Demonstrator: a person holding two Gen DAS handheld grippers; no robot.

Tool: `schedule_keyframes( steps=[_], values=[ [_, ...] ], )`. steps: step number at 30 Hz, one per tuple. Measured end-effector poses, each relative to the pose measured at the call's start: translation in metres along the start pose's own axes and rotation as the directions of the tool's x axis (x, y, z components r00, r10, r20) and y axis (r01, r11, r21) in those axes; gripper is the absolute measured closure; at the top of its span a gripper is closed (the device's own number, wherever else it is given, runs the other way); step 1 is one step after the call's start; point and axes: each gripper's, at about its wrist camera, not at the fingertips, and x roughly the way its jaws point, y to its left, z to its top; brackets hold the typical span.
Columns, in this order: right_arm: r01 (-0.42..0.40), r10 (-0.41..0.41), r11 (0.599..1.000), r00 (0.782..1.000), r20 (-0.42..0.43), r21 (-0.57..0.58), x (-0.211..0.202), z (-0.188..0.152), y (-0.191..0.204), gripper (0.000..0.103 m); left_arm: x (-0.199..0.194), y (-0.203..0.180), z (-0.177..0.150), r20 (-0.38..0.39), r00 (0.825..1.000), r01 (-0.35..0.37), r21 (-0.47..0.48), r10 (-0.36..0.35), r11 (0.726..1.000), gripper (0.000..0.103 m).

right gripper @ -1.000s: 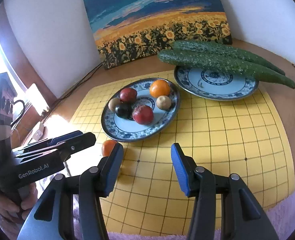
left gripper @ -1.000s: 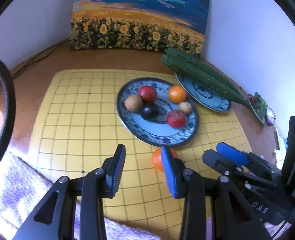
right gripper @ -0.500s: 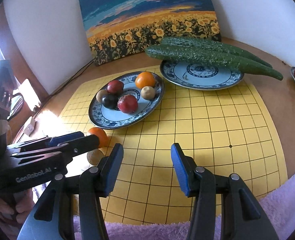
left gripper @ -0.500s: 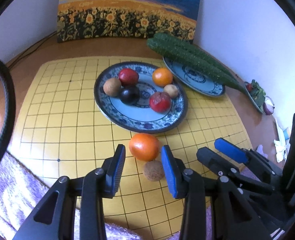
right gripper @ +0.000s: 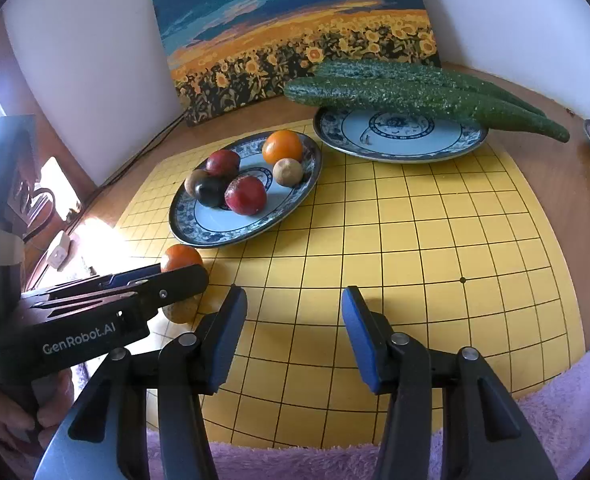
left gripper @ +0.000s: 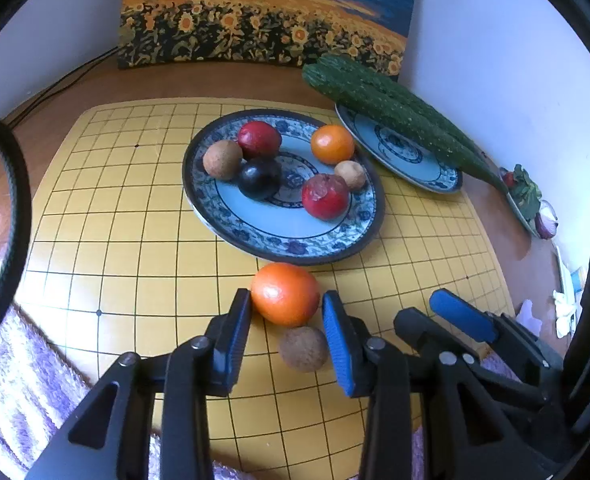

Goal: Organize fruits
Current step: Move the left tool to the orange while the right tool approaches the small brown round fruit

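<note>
Left fingers [left gripper: 287,320] lowered, closing around orange [left gripper: 285,294] | right fingers [right gripper: 293,332] apart, empty

Setting: a domestic room, most likely a dining or living area. Indicators: a wooden table [right gripper: 567,200] set into a corner of plain white walls; a sunflower-field painting [right gripper: 295,36] leaning unframed against the wall at the top centre of the frame; a yellow grid-lined mat [right gripper: 415,248] across the middle; two blue-and-white porcelain plates [right gripper: 399,148], one carrying fruit, one carrying cucumbers [right gripper: 415,88]; a fluffy purple towel [right gripper: 567,408] along the lower edge; daylight from a window at far left.
</note>
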Motion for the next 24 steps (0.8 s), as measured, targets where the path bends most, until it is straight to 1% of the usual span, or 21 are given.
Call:
schedule_keyframes(
  steps=[9, 17, 24],
  values=[
    [-0.003, 0.003, 1.0, 1.0, -0.001, 0.004, -0.001, 0.001, 0.001, 0.052, -0.004, 0.007, 0.001, -0.008, 1.0, 0.029, -0.004, -0.029, 1.0, 0.068],
    [-0.003, 0.003, 1.0, 1.0, -0.013, -0.012, 0.002, 0.001, 0.012, 0.052, -0.018, 0.017, 0.0, 0.03, 0.999, 0.026, -0.016, -0.026, 1.0, 0.068],
    [-0.026, 0.024, 0.999, 0.999, -0.028, -0.046, 0.006, -0.002, 0.028, 0.052, -0.025, 0.033, -0.005, 0.055, 0.998, 0.02, -0.034, -0.018, 0.999, 0.068]
  ],
)
